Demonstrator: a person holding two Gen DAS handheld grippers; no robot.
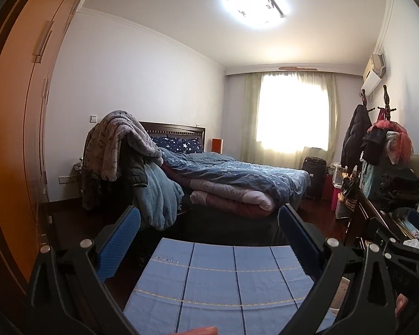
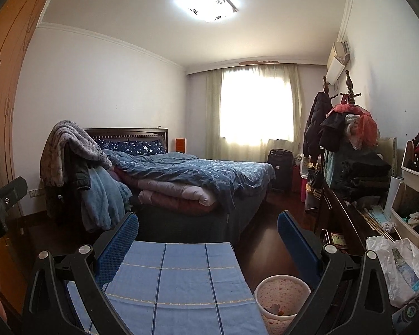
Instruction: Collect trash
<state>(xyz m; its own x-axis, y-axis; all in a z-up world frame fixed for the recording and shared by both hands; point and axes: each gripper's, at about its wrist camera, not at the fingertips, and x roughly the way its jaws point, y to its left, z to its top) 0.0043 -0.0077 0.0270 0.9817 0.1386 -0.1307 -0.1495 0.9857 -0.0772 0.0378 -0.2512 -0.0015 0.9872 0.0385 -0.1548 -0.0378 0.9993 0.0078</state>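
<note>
My left gripper [image 1: 209, 231] hangs open over a blue checked cloth [image 1: 209, 284] on a small table, with nothing between its blue pads. Open and empty too, my right gripper [image 2: 208, 240] is over the same blue cloth [image 2: 176, 279]. A round white waste bin [image 2: 282, 284] with a pink dotted liner stands on the dark floor just right of the table, under the right finger [image 2: 296, 243]. A few small scraps lie at its bottom. No loose trash shows on the cloth.
A bed [image 2: 198, 176] piled with blue and pink quilts fills the room ahead. A dark desk [image 2: 346, 217] crowded with clothes, shelves and a white plastic bag [image 2: 399, 270] runs along the right. An orange wardrobe [image 1: 16, 128] stands at the left.
</note>
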